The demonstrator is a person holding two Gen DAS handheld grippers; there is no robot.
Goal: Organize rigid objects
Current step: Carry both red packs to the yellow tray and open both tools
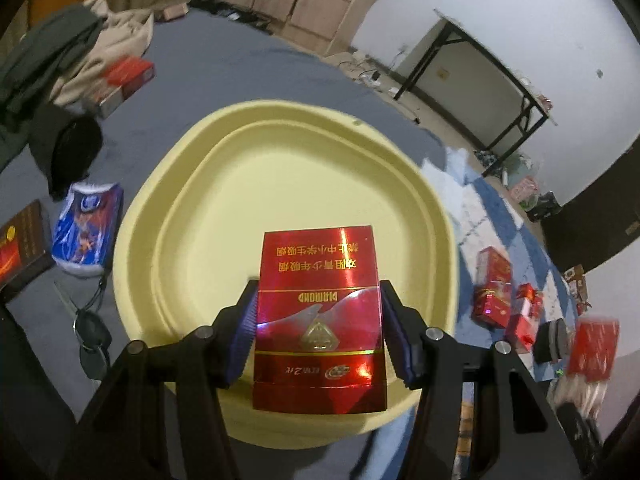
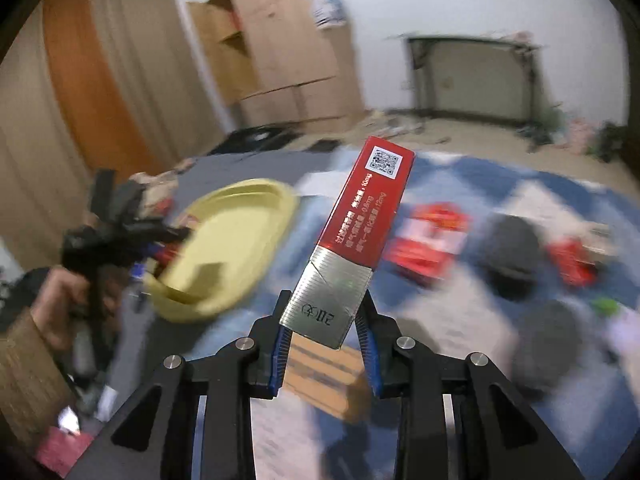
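My left gripper (image 1: 318, 312) is shut on a glossy red cigarette pack (image 1: 320, 316), held flat above the near part of a pale yellow tray (image 1: 192, 216). My right gripper (image 2: 324, 320) is shut on the silver end of a narrow red and silver cigarette pack (image 2: 352, 236), which sticks up and away, tilted right. In the right wrist view the yellow tray (image 2: 236, 232) lies to the left, with the left gripper (image 2: 164, 248) over its near rim, held by a hand (image 2: 60, 300). Several red packs (image 2: 428, 240) lie blurred on the blue and white cloth.
Around the tray on the grey sheet lie a blue pack (image 1: 86, 228), a dark brown box (image 1: 22, 248), keys (image 1: 94, 336), a black pouch (image 1: 72, 148) and a red box (image 1: 124, 80). Red packs (image 1: 492, 288) and dark round things (image 2: 512, 252) sit right. A folding table (image 1: 480, 76) stands behind.
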